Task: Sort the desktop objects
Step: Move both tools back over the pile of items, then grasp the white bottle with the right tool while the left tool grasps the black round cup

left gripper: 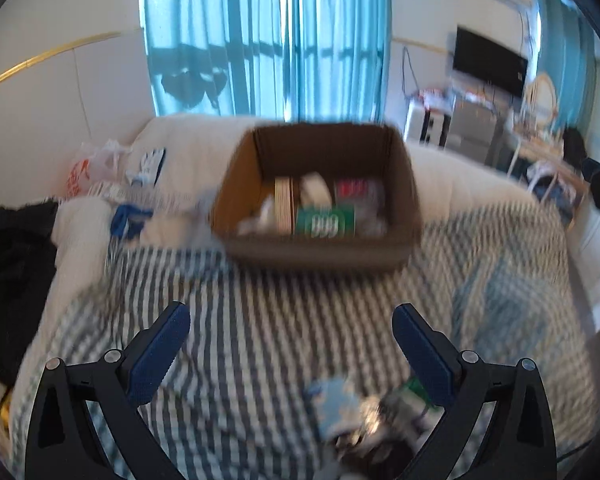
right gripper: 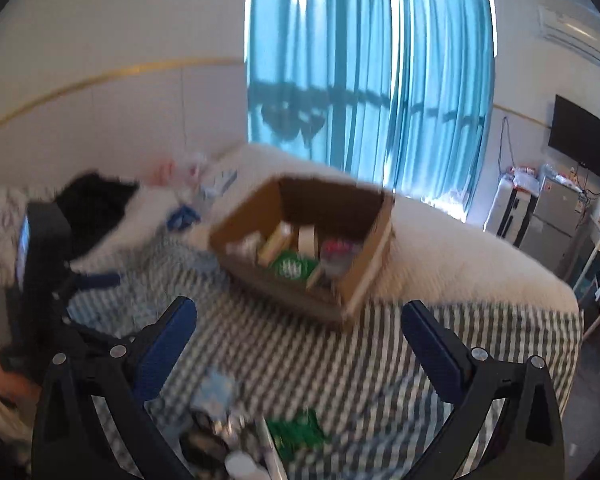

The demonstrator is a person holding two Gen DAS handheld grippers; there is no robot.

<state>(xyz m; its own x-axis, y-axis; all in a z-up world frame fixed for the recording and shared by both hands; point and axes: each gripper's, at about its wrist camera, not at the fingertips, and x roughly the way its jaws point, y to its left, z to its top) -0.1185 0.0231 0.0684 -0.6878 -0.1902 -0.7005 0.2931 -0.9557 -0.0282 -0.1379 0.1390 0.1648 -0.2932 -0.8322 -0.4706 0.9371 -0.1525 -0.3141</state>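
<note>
Honestly, both views are pretty smeared, so take the details loosely.

Left wrist view: the left gripper is spread wide with nothing between its blue pads, hanging over the striped blanket. The cardboard box sits at the far end of the blanket, already holding a green packet, what looks like a tape roll and something red. At the near edge, towards the right finger, there's a little heap of loose items: a pale blue packet, something green, something dark. Too blurry to name.

Right wrist view: the right gripper is also wide apart and empty. The same heap lies near, between the fingers, with the box further off. The other gripper shows at the far left.

My guess is these are light, small, partly crinkly packets. They'd slip or crush, so I'd pinch across a flat body, not a corner, and press gently since the bedding underneath gives.
</note>
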